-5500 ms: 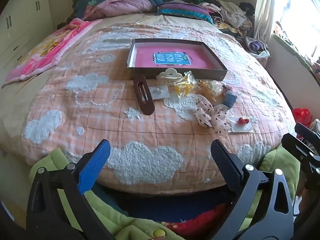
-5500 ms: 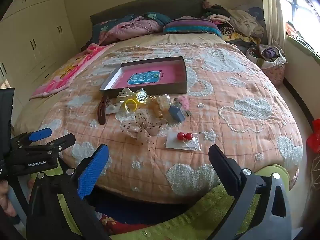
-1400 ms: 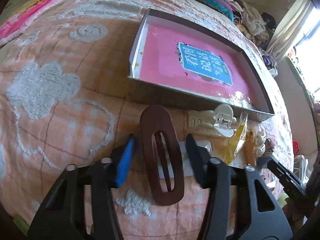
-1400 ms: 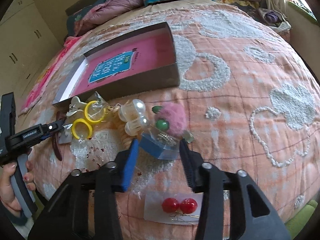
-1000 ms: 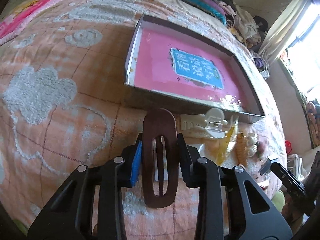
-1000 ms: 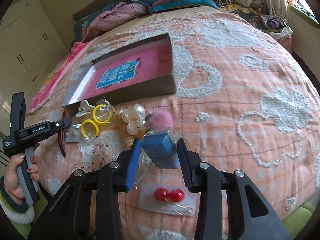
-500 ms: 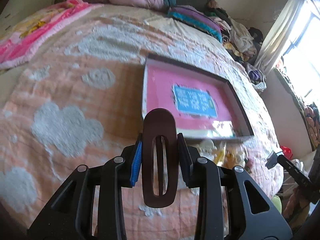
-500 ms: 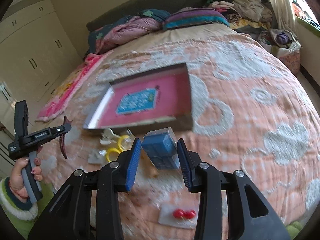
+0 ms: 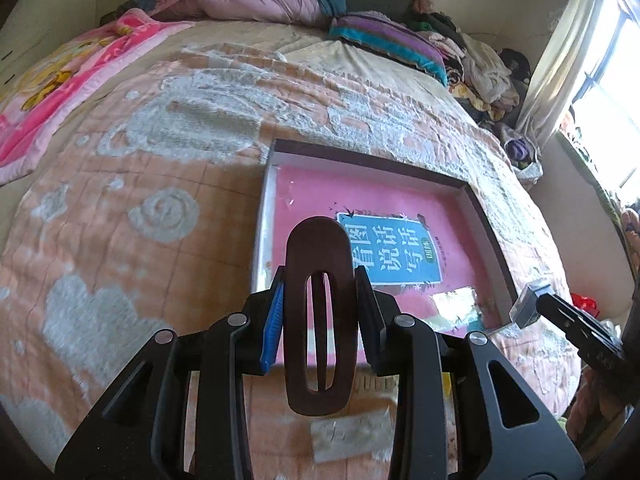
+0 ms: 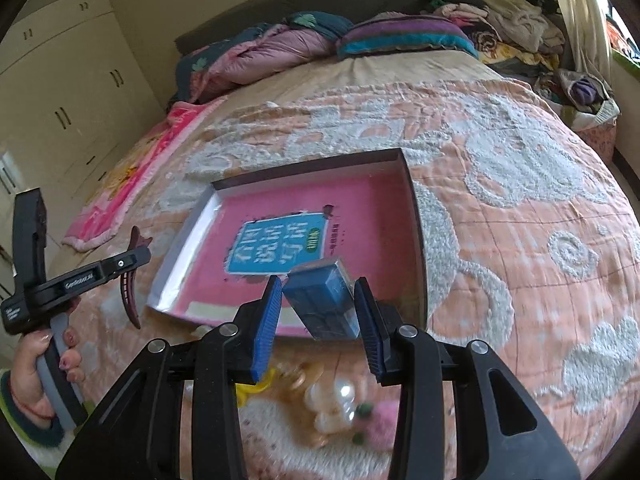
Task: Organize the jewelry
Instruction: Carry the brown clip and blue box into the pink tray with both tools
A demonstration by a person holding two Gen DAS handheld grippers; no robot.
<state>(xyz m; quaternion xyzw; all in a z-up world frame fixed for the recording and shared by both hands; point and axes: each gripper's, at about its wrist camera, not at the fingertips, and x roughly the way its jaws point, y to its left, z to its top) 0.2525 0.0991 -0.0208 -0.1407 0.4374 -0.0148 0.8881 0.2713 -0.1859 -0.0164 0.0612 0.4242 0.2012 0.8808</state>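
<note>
The fingers (image 9: 276, 320) of the left gripper (image 9: 320, 312) press in from both sides on one long brown oval hair clip (image 9: 319, 312), which stands between them with its rounded end pointing forward, above the near left part of the tray (image 9: 486, 220). The fingers (image 10: 266, 320) of the right gripper (image 10: 316, 316) close narrowly on one small blue box (image 10: 324, 300) in clear wrap, tilted between the pads above the tray's near edge. There is one tray, dark-walled and shallow, with a pink floor and one blue label (image 9: 394, 252) bearing white characters; nothing lies in it. Two grippers and two held items are in view. In the right wrist view the left gripper (image 10: 132, 258) shows at the left edge, gripped by a hand (image 10: 38, 376), the brown clip (image 10: 130, 280) seen edge-on in it. In the left wrist view the blue box (image 9: 530, 306) shows at the right, by the tray's near right corner. Below the right gripper the remaining pieces lie on the peach quilt (image 10: 520, 200), blurred: a yellow ring (image 10: 256, 388), pearly clips (image 10: 332, 400) and a pink pompom (image 10: 386, 420); their count cannot be told. Half a second ago both grippers held the same items short of the tray; now both have come forward over it.
</note>
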